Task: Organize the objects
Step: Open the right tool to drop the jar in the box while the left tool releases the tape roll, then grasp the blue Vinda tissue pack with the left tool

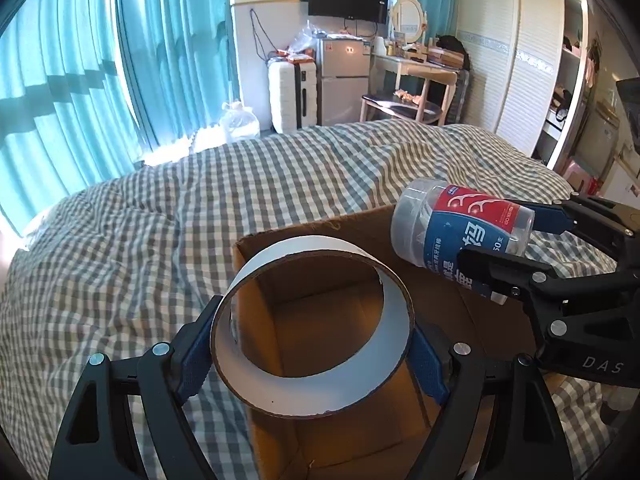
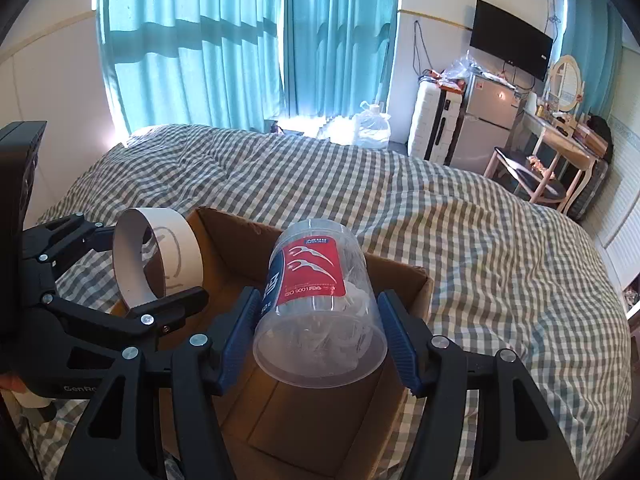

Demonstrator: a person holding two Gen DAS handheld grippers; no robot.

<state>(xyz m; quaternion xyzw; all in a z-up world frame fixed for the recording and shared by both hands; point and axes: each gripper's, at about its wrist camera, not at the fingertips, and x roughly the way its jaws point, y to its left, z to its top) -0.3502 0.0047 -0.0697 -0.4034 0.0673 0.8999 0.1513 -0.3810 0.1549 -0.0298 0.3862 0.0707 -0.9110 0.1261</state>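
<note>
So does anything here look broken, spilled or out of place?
Nothing spilled or broken. The floss-pick jar is held tipped on its side and the tape ring is gripped over the open cardboard box.

Bright daylight glows through the teal curtains [image 2: 192, 44], glaring at their base; fisheye edges darken and bend.

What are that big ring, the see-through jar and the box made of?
The ring looks like cardboard: brown cut edge, matte white faces. The jar seems clear glossy plastic, its contents visible through it, under a printed label. The box looks like plain brown corrugated cardboard, matte.
</note>
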